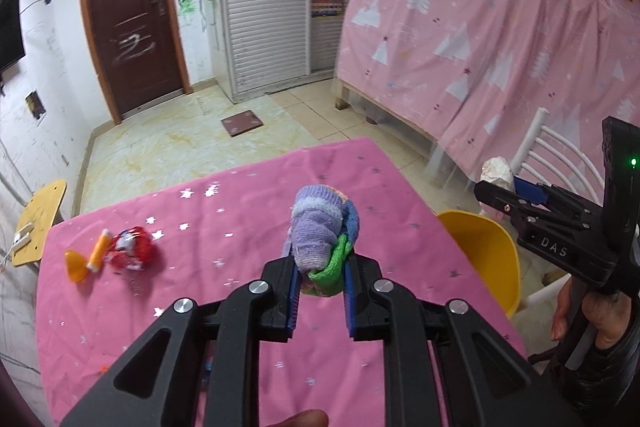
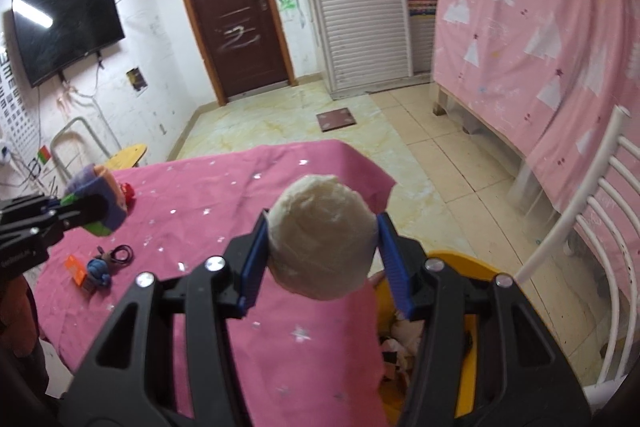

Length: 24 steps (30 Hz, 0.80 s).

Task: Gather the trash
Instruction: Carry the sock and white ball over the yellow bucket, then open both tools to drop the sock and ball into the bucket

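Item: left gripper [image 1: 322,273], nearly closed, clamped on a rolled knit sock [image 1: 322,231] at frame centre, carried clear of the pink tablecloth [image 1: 224,211].

Item: right gripper [image 2: 324,251], partly open, pressed on a crumpled white paper ball [image 2: 322,235], held just above the yellow bin [image 2: 472,267] at lower right, evidently for dropping.

Item: red wrapper [image 1: 132,247] and orange scraps [image 1: 86,255], left on the cloth at mid left, judged uncollected.

Soft, even indoor light, a bright glare streak on the television [image 2: 66,27], strong fisheye bending with dark corners, slight blur throughout.
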Each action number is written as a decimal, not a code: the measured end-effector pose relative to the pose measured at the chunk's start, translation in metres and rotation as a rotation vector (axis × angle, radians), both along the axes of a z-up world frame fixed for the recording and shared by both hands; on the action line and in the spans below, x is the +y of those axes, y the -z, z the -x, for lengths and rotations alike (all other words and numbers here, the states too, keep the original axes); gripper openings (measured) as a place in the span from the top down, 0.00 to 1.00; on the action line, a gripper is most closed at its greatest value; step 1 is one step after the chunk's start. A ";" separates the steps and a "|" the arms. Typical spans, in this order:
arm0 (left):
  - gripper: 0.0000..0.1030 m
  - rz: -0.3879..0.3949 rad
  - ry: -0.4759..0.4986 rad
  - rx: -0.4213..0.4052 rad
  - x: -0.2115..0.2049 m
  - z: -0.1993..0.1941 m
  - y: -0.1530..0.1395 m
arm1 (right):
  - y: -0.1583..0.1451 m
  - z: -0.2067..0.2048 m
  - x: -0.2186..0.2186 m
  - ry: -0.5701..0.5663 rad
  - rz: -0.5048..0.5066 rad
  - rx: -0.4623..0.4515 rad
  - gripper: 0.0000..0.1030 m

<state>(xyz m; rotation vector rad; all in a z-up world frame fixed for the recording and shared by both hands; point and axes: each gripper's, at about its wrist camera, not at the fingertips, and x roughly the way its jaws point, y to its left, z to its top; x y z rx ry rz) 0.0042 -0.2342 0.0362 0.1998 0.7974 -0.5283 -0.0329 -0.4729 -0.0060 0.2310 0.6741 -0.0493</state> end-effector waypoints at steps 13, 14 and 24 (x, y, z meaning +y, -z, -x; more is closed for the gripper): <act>0.90 -0.045 0.114 0.007 -0.079 0.023 0.007 | 0.017 0.034 -0.062 0.103 -0.057 -0.016 0.51; 0.90 -0.050 0.131 0.011 -0.089 0.026 0.008 | 0.019 0.036 -0.068 0.109 -0.061 -0.014 0.51; 0.90 -0.053 0.229 0.081 -0.158 0.036 0.024 | 0.037 0.052 -0.103 0.159 -0.094 0.005 0.51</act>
